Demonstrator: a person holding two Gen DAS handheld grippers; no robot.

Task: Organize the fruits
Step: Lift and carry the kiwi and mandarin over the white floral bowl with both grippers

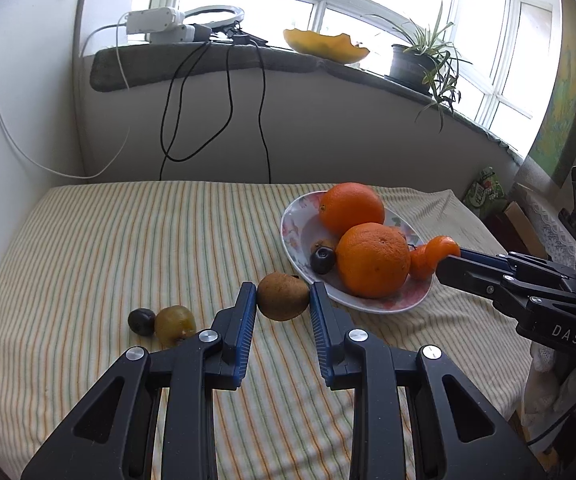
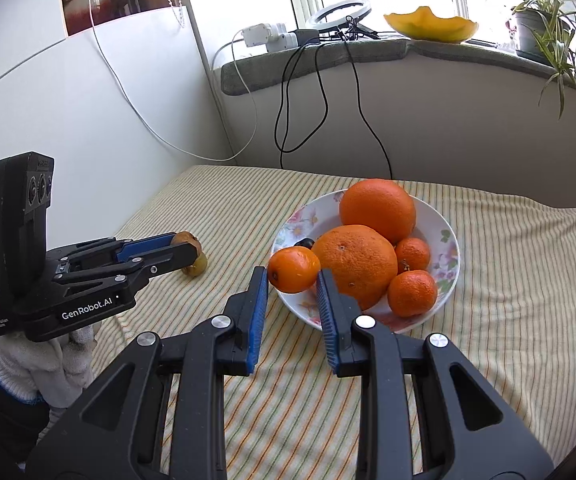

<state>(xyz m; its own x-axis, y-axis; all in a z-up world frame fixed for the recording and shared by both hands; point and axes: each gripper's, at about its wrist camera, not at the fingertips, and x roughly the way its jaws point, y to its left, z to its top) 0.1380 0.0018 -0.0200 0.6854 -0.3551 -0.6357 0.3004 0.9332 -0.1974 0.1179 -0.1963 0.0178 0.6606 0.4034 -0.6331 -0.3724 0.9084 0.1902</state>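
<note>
Each gripper clenches one fruit, the left gripper (image 1: 283, 296) a brown kiwi (image 1: 283, 296), probably, and the right gripper (image 2: 292, 276) a tangerine (image 2: 293, 270), apparently sorting kinds at the floral bowl (image 2: 445, 240).

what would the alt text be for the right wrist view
The right hand-held gripper clamps a small mandarin just left of a floral bowl holding two large oranges and smaller mandarins on a striped cloth. At left, the left hand-held gripper holds a brown kiwi.
</note>
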